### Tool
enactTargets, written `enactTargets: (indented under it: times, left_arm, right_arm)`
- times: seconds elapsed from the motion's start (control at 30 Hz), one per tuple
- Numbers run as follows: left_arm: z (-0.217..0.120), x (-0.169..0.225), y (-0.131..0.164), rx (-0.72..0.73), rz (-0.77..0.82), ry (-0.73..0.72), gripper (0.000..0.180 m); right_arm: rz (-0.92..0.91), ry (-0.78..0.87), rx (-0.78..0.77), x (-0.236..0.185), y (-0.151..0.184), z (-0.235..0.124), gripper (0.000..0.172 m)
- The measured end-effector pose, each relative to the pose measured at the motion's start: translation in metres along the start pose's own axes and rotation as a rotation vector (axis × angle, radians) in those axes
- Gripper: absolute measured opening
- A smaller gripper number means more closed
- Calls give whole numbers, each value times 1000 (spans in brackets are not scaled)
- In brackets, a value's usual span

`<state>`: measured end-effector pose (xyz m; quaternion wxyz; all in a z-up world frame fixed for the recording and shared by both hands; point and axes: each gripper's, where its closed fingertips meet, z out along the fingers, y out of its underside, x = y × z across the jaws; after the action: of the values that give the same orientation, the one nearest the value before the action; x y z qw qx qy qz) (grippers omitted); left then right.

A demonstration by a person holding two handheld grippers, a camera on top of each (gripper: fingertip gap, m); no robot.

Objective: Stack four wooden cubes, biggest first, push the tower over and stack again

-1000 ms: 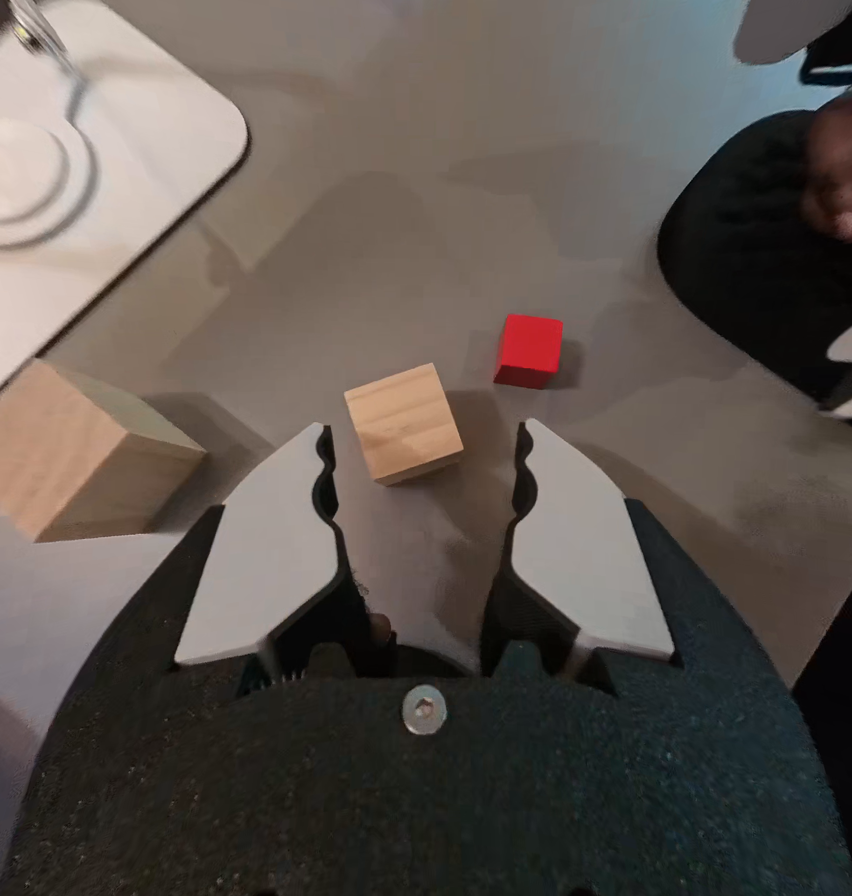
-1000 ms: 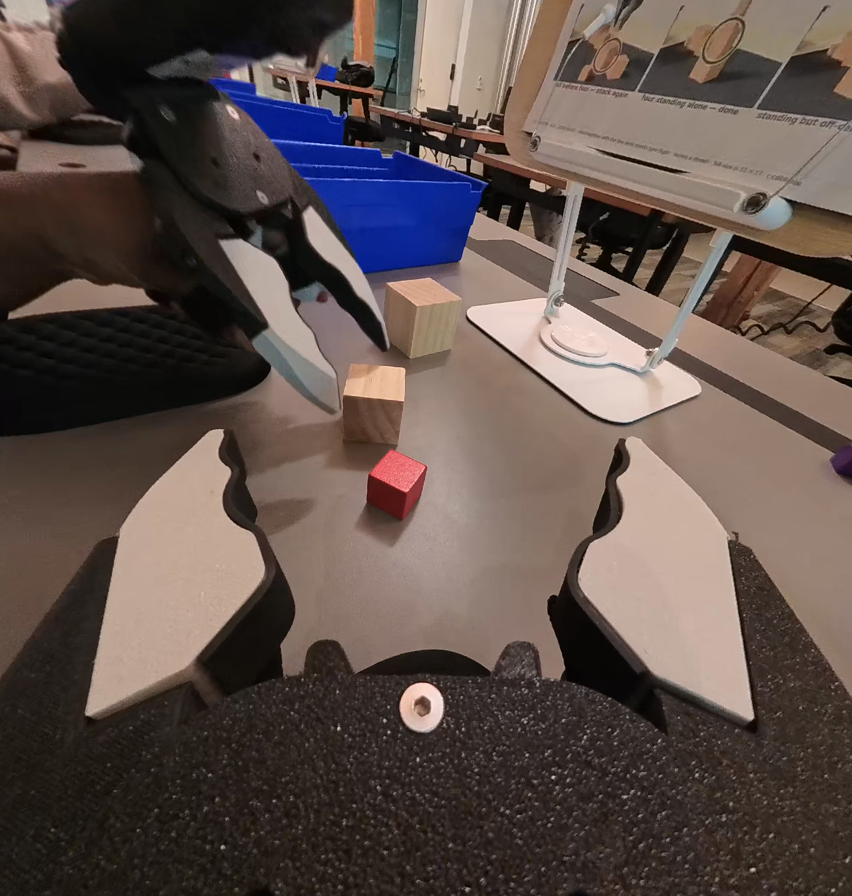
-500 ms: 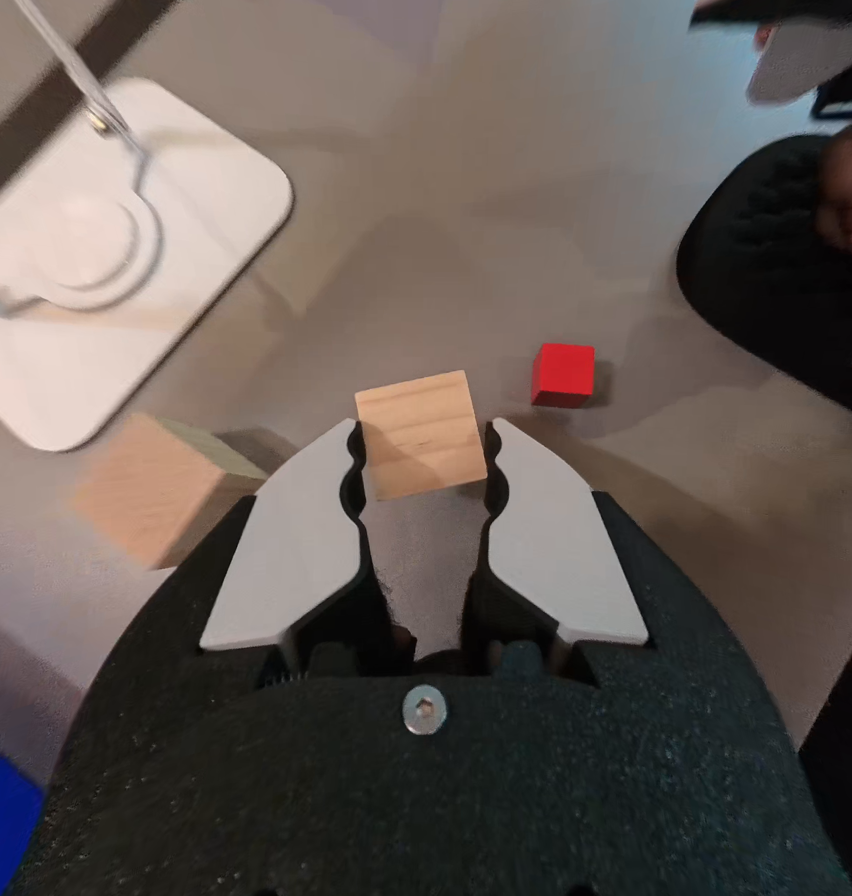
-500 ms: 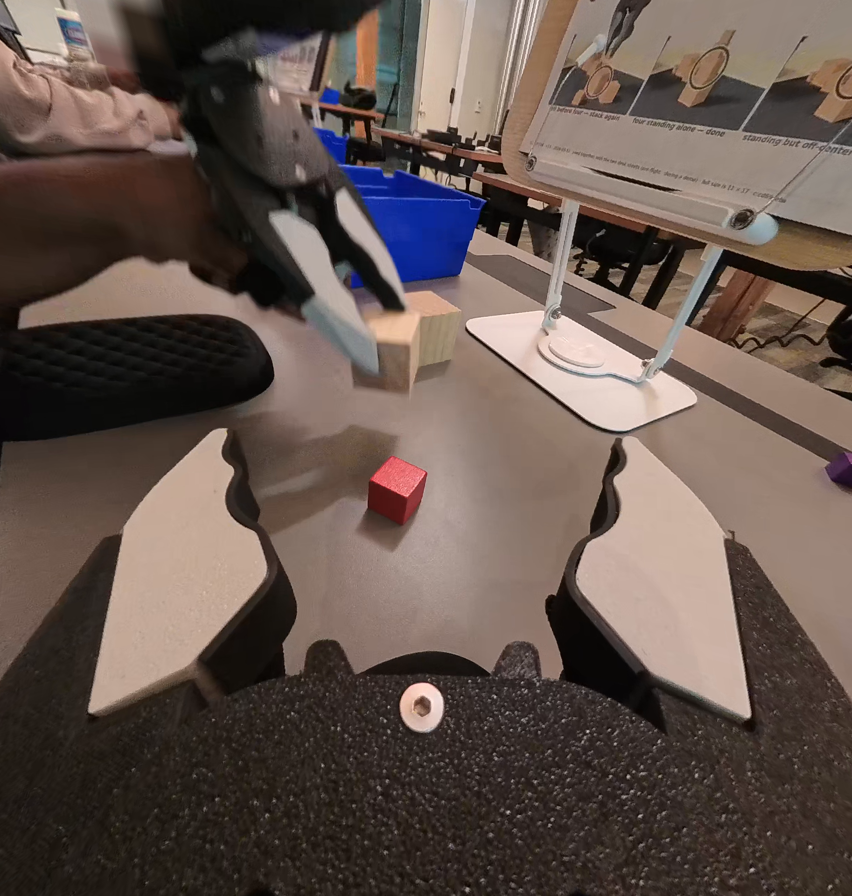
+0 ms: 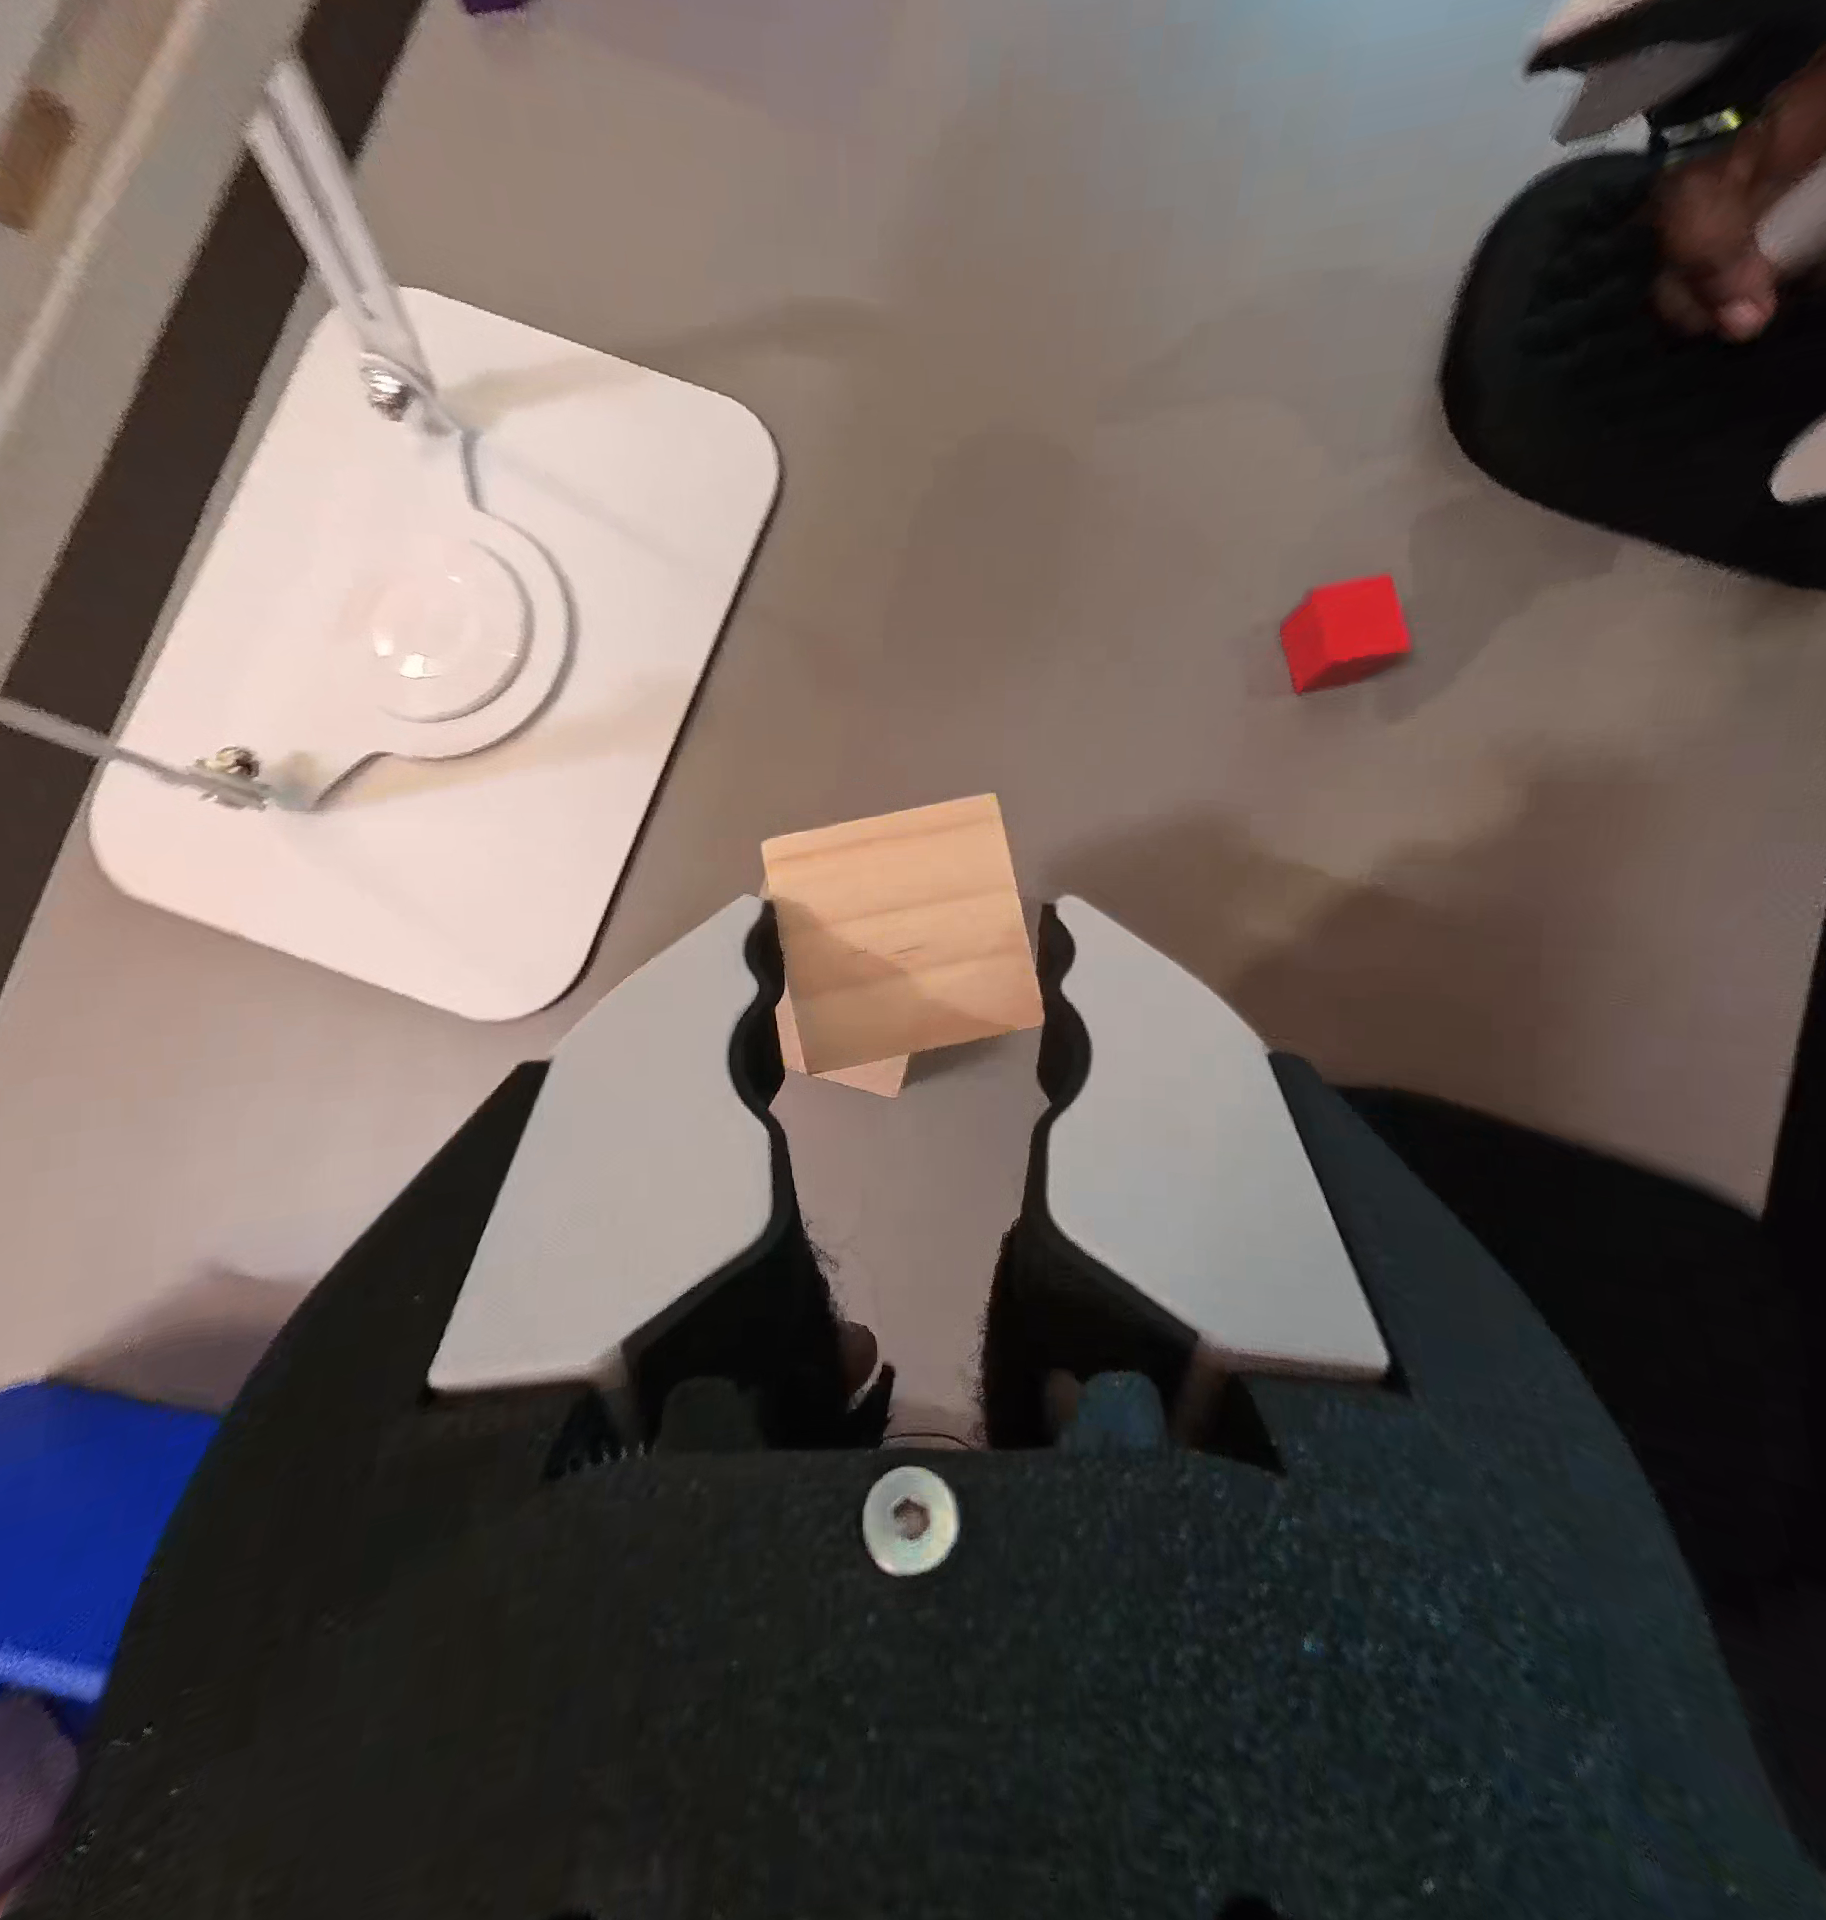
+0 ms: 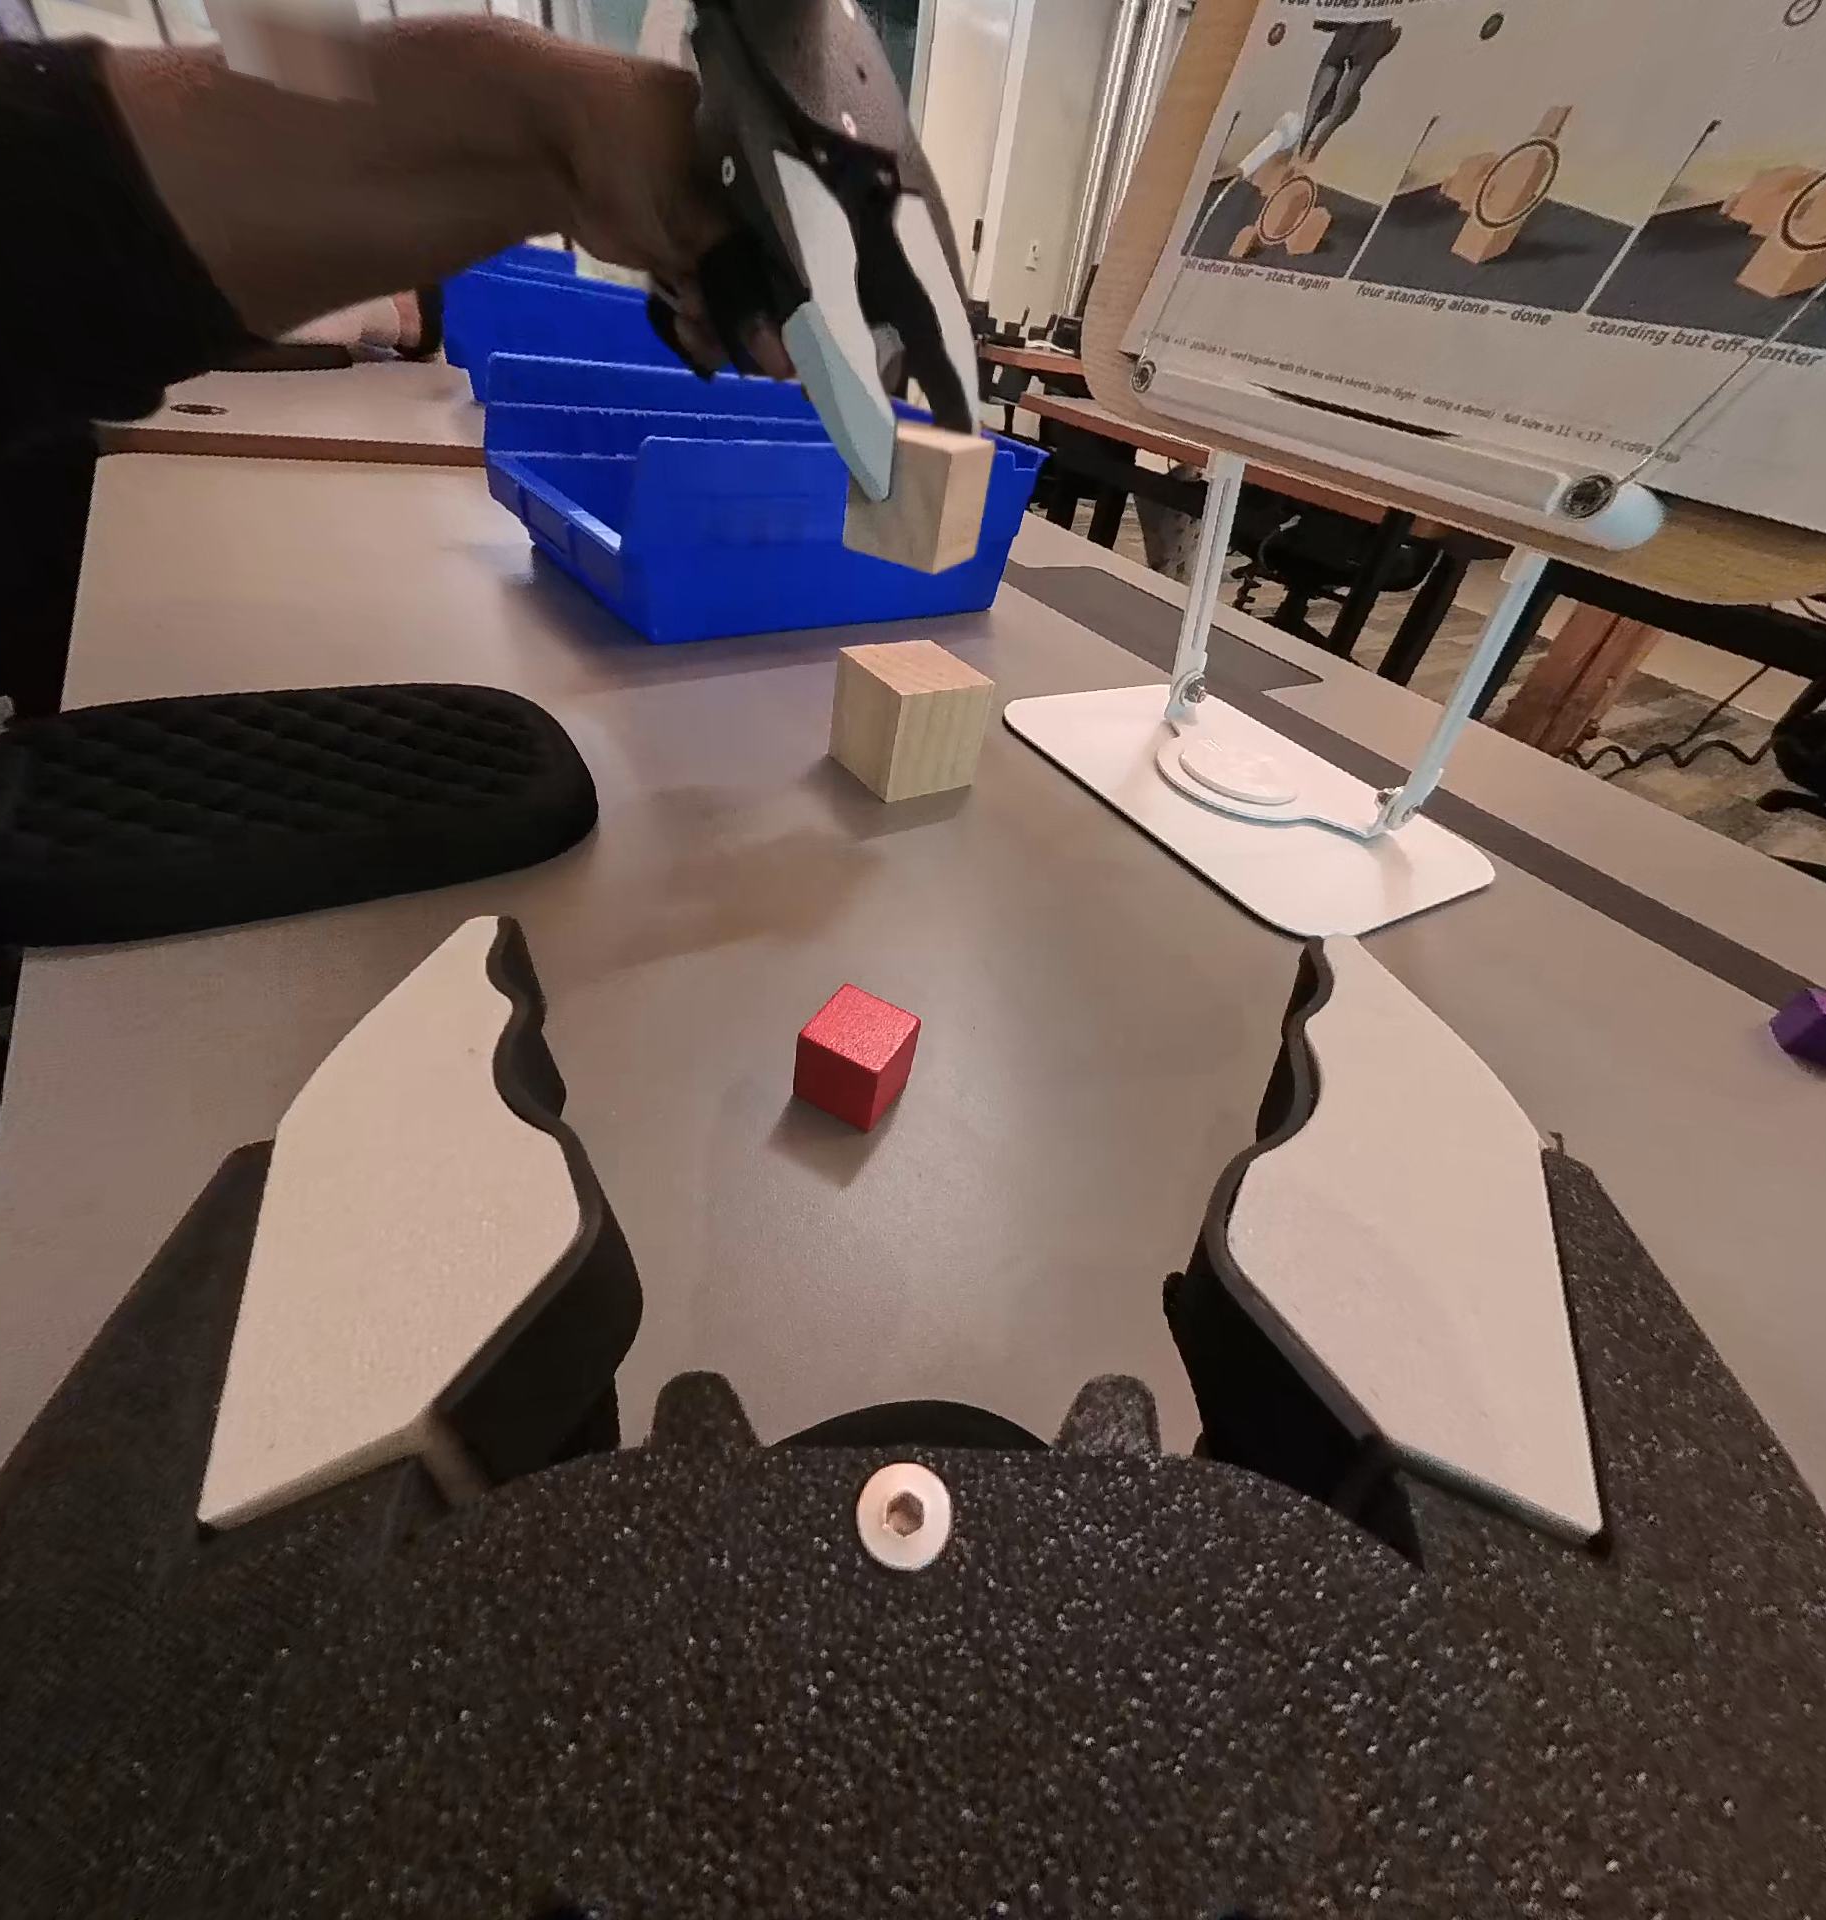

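The left gripper (image 5: 904, 961) is squeezing a small wooden cube (image 5: 904, 940) between its two fingers and holding it up in the air, above the grey table (image 6: 992, 914). From the right wrist view, this cube (image 6: 919, 499) is hanging in front of a blue bin (image 6: 701, 520). A bigger wooden cube (image 6: 909, 717) is sitting on the table under it, near the white stand base (image 6: 1252, 810). The right gripper (image 6: 904, 977) is standing wide open with nothing in it, low over the table. A little red cube (image 6: 855, 1055) is sitting on the table between its fingers, touching neither one. A purple cube (image 6: 1818, 1023) is lying far off to the right. A black pad (image 6: 265, 790) is lying on the left.
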<state>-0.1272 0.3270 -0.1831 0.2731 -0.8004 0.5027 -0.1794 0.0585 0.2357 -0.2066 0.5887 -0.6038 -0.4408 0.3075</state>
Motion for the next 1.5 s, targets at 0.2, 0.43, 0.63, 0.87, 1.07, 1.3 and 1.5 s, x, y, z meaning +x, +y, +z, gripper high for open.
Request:
enactTargets:
  times: [0.2,0.43,0.63,0.87,1.07,1.3,1.5]
  left_arm:
    - [4,4,9,-17,219,198,47]
    - [15,-10,17,-3,286,285,47]
    - [25,-16,29,-53,322,279,47]
    - [30,-11,29,-42,348,314,47]
    - [33,-16,28,-31,365,293,47]
    - [34,-16,29,-29,380,306,48]
    - [35,-16,33,-32,373,312,48]
  right_arm:
    - [-17,-2,5,-2,-1,0,129]
    - [-16,-4,13,-3,-1,-1,127]
    - [-7,-6,24,-2,-3,-2,126]
    - [-9,-4,27,-2,-3,-2,125]
    - [-3,-6,35,-2,-4,-3,122]
    - [10,-7,47,0,-5,-4,121]
    - [14,-8,52,0,-6,-5,120]
